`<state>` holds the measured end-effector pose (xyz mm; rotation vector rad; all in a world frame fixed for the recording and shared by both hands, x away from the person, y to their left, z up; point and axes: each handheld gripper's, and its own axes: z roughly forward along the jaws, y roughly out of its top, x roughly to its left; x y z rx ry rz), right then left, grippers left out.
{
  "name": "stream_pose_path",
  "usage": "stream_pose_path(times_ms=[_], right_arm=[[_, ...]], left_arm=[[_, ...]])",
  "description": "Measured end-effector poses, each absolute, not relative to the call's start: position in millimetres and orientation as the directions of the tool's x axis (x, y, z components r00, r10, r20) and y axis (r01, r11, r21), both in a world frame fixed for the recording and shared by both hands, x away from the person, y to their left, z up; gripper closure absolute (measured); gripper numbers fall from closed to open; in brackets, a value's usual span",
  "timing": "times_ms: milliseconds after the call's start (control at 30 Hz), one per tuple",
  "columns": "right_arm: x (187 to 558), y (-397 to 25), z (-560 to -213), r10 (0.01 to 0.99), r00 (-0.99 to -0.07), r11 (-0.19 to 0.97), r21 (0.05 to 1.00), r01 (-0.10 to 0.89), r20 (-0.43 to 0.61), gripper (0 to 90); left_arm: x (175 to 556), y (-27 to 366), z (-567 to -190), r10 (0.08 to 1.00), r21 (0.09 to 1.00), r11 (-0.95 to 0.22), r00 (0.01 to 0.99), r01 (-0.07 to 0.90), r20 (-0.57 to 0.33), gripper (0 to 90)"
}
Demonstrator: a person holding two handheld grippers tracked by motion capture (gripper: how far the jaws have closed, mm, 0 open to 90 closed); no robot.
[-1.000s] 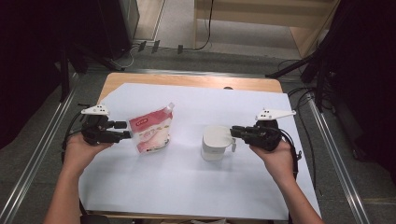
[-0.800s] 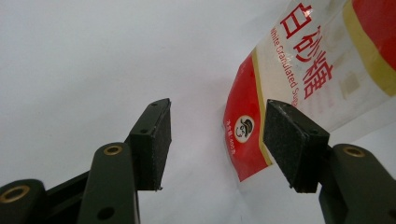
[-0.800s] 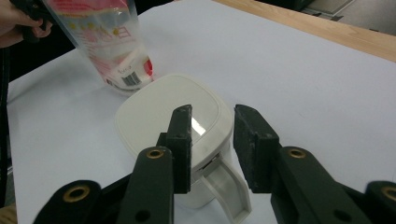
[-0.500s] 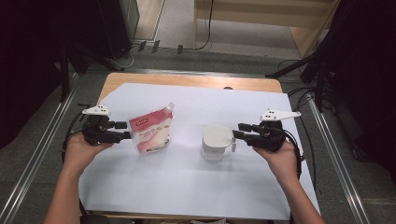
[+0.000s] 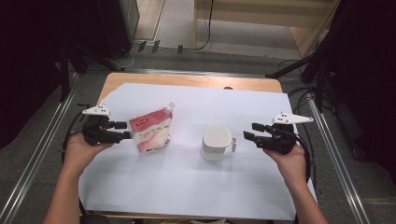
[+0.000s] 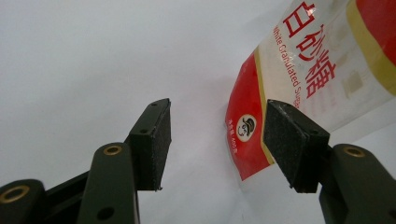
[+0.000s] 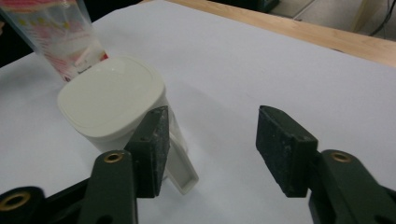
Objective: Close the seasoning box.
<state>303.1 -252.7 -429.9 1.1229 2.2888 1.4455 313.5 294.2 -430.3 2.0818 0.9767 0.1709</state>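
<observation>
Both hands look poised at the start of a grasp; the left gripper (image 5: 122,130), jaws apart, sits just beside the sugar pouch (image 5: 152,132) standing left of centre on the white sheet (image 5: 187,186); the right gripper (image 5: 249,132), jaws also apart, waits near the handle (image 5: 232,144) of the lidded white container (image 5: 216,143), not touching it; next, I'd judge, each must ease forward and close squarely.

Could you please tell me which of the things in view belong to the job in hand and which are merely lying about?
In the job:
- sugar pouch, by the open left tool
- white lidded jug, its handle facing the open right tool

Lying about:
- white sheet covering the wooden table
- cables on the floor
</observation>
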Motion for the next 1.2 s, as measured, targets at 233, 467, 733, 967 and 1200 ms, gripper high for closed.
stream_pose_path(times_ms=[233, 467, 733, 967, 1200], right_arm=[[302.4, -263.4, -437.1, 0.730, -0.651, 0.200, 0.847, 0.493, 0.207, 38.4], [305.2, -268.9, -447.7, 0.760, -0.624, 0.217, 0.834, 0.507, 0.182, 36.7], [310.3, -274.2, -455.3, 0.784, -0.590, 0.196, 0.823, 0.532, 0.194, 35.6], [311.8, -275.2, -457.7, 0.788, -0.582, 0.192, 0.820, 0.539, 0.198, 35.6], [312.5, -273.9, -458.7, 0.790, -0.582, 0.200, 0.819, 0.538, 0.190, 35.7]], left_arm=[[313.2, 294.6, -430.2, 0.695, 0.718, -0.373, 0.690, 0.587, -0.203, 42.6], [313.1, 294.8, -430.1, 0.697, 0.720, -0.373, 0.688, 0.586, -0.200, 42.4], [313.3, 294.5, -430.5, 0.700, 0.719, -0.367, 0.684, 0.591, -0.205, 42.2], [313.5, 293.6, -431.0, 0.696, 0.715, -0.372, 0.687, 0.592, -0.207, 41.8], [313.5, 293.4, -430.8, 0.701, 0.714, -0.367, 0.682, 0.597, -0.210, 41.6]])
